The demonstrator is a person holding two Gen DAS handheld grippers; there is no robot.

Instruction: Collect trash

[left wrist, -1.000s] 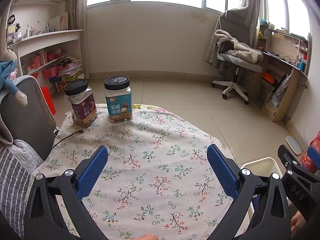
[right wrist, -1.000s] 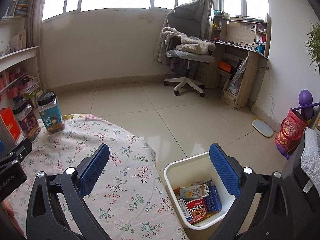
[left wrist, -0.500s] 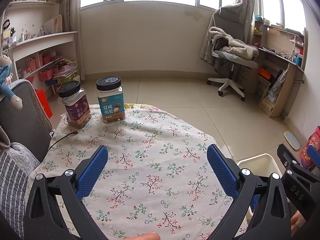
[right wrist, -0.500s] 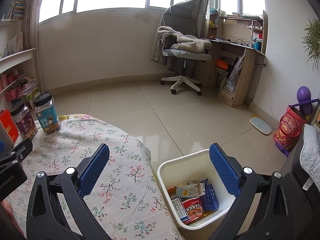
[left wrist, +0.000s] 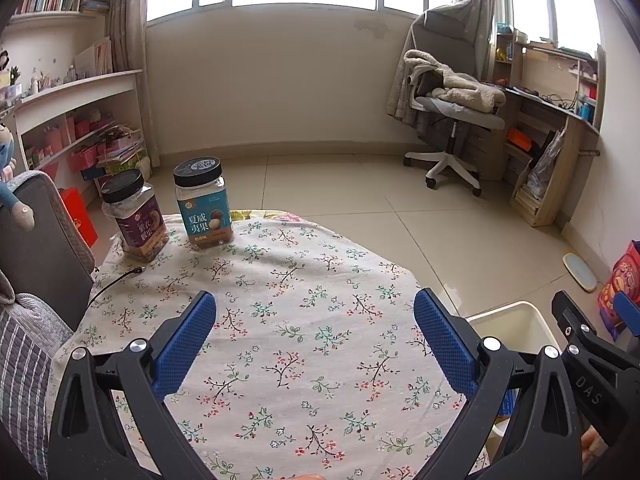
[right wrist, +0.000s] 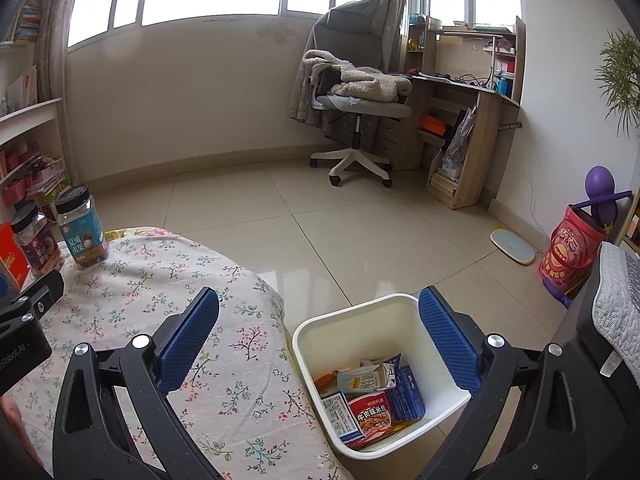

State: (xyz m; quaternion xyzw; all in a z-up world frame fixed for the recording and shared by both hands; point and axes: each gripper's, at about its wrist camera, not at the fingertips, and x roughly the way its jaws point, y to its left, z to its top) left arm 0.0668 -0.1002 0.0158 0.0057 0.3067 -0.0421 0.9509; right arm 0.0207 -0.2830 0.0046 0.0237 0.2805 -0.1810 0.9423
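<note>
Two jars are standing side by side at the far left end of the counter (left wrist: pixel 304 320): a purple-labelled jar (left wrist: pixel 136 220) and a teal-labelled jar (left wrist: pixel 204 208), both with black lids, well ahead of the left tool (left wrist: pixel 316 336). That tool's blue fingers are standing wide apart over the floral cloth, gripping nothing. The right tool (right wrist: pixel 320 332) is likewise spread apart and empty, hovering past the counter's edge with one white trash bin (right wrist: pixel 320 332) sitting on the floor just below and between its fingers. Inside the bin several wrappers and cartons (right wrist: pixel 370 404) are lying in a heap; the exact count is unclear. Beyond, beige floor tiles are running to one grey office chair (right wrist: pixel 352 108), a wooden desk (right wrist: pixel 468 120) and a wide window.
</note>
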